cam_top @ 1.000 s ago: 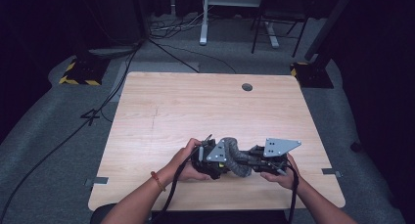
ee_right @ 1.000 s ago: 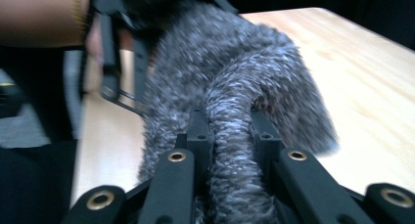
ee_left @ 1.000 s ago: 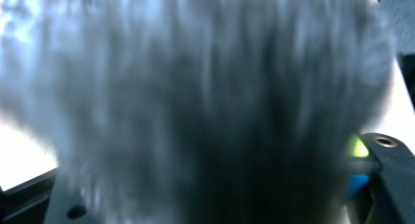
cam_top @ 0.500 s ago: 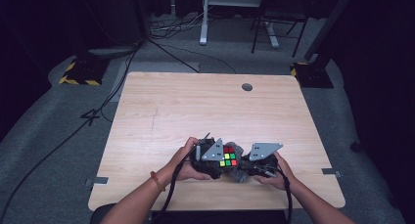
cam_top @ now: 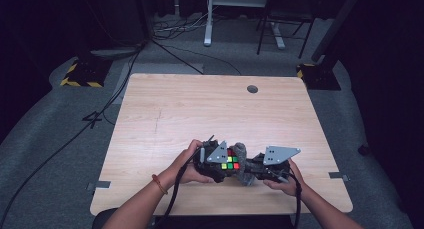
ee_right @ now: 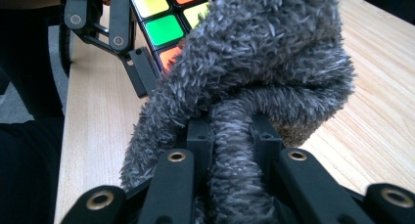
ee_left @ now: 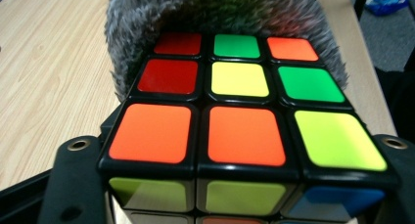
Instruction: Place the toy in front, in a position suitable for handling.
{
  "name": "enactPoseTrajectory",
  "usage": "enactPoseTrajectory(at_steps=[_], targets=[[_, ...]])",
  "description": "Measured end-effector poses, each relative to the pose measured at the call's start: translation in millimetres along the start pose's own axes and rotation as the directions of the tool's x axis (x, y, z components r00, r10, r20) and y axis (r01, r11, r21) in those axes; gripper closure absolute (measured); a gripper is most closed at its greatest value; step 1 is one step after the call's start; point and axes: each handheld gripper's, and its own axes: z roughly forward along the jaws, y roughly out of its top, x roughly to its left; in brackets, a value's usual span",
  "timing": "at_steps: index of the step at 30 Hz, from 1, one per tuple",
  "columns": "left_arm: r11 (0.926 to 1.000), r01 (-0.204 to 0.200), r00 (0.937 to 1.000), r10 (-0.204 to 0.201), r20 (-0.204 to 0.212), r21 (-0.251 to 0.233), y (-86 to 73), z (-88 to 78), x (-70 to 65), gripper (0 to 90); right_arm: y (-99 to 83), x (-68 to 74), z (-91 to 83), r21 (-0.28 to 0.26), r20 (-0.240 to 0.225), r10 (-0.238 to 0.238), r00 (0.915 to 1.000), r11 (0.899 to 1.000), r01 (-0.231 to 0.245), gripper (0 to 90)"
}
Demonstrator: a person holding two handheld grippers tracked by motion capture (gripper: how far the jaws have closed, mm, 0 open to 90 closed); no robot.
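Observation:
A Rubik's cube [cam_top: 230, 160] with red, orange, green and yellow stickers sits between the jaws of my left gripper [cam_top: 223, 165] near the table's front edge. In the left gripper view the cube [ee_left: 235, 116] spans the gap between both jaws of the left gripper [ee_left: 230, 185], which have just been opening a little but still touch its sides. A grey fuzzy cloth [cam_top: 243, 165] lies against the cube's right side, pinched in my right gripper [cam_top: 253, 167]. The right gripper view shows my right gripper [ee_right: 230, 131] shut on a fold of the cloth [ee_right: 264, 62], with the cube [ee_right: 166, 18] behind it.
The wooden table [cam_top: 200, 109] has a round cable hole [cam_top: 252, 89] at the back right. Both hands are close to the front edge. Cables and desk legs lie on the grey floor beyond the table.
The grey cloth has slid off the cube's top towards the right, so the coloured face now shows. The right gripper moved a little; the left hand stayed put.

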Motion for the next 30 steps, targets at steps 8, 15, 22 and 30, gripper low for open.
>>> enactPoseTrajectory(at_steps=[8,15,22,30], targets=[[1.0000,0.003,0.9995,-0.004,0.032,0.006,-1.1,-2.2,0.9,30.3,1.4,1.6,-3.3,-0.025,-0.005,-0.003,1.0000,1.000,0.003,76.5],[0.9999,0.012,0.9992,-0.012,0.039,-0.008,-1.2,-2.7,1.1,32.9,1.7,0.0,-4.9,-0.038,0.015,0.005,0.9999,0.999,-0.004,76.5],[0.9995,0.021,0.9989,-0.022,0.042,0.025,-2.4,2.8,1.4,31.7,-0.6,-1.6,-6.6,-0.047,0.011,0.015,0.9998,0.999,-0.014,76.6],[0.9950,0.019,0.9989,-0.023,0.041,0.098,-4.8,13.6,-0.1,32.3,-3.9,-3.2,-10.2,-0.083,-0.008,0.035,0.9994,0.996,-0.035,76.7]])
